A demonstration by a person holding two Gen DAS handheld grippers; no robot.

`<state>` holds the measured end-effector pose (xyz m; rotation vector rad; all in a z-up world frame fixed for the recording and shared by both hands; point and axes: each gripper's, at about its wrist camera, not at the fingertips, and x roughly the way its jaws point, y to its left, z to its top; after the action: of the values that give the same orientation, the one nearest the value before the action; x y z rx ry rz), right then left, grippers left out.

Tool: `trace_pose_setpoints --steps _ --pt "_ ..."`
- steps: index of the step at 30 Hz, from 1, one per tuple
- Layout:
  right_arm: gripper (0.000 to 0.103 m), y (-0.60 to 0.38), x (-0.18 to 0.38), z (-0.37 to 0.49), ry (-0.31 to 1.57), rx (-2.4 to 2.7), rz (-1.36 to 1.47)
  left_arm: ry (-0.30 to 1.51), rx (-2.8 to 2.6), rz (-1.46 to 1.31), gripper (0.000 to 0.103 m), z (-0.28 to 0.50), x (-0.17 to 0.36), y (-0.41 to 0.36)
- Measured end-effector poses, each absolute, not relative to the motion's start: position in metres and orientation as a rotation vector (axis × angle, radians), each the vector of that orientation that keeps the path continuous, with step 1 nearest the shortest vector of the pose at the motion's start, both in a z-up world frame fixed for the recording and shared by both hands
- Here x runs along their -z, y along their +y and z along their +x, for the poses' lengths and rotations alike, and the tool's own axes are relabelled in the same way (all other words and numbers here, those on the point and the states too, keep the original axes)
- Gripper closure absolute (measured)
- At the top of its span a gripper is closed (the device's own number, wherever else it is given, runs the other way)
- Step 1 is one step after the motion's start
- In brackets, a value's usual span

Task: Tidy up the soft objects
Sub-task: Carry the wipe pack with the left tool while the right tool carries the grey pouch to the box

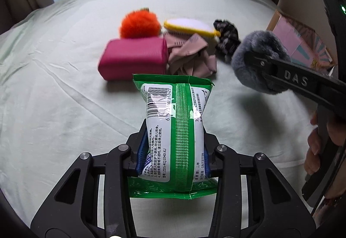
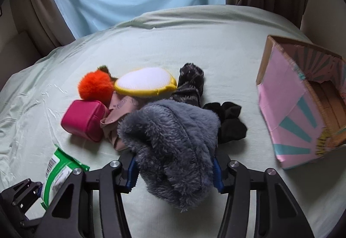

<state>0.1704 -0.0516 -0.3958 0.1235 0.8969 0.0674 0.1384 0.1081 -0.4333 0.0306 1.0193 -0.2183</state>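
My left gripper is shut on a green and white wipes pack, held above the bed; the pack also shows in the right wrist view. My right gripper is shut on a grey fluffy item, which also shows in the left wrist view at the right. On the bed lie an orange pompom, a magenta pouch, a pink-beige cloth, a white and yellow pad, a dark patterned cloth and a black scrunchie.
An open cardboard box with pink and teal wrapping lies on its side at the bed's right. The pale green sheet covers the bed. Curtains and a light blue drape hang behind.
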Motion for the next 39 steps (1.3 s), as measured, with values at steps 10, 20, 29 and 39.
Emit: trace_pose_setpoints --steps 10,20,29,39 --pt "0.054 -0.056 0.293 0.140 0.876 -0.086 0.136 0.924 0.233 0.008 0.067 0.137 0.305 0.099" --pt "0.054 -0.105 0.184 0.113 0.784 -0.114 0.160 0.830 0.249 -0.016 0.067 0.139 0.193 0.034" --pt "0.054 -0.203 0.128 0.101 0.757 -0.145 0.104 0.802 0.220 -0.067 0.067 0.143 0.144 -0.077" --pt "0.054 -0.318 0.136 0.129 0.810 -0.085 0.095 0.879 0.275 -0.112 0.067 0.184 0.162 -0.194"
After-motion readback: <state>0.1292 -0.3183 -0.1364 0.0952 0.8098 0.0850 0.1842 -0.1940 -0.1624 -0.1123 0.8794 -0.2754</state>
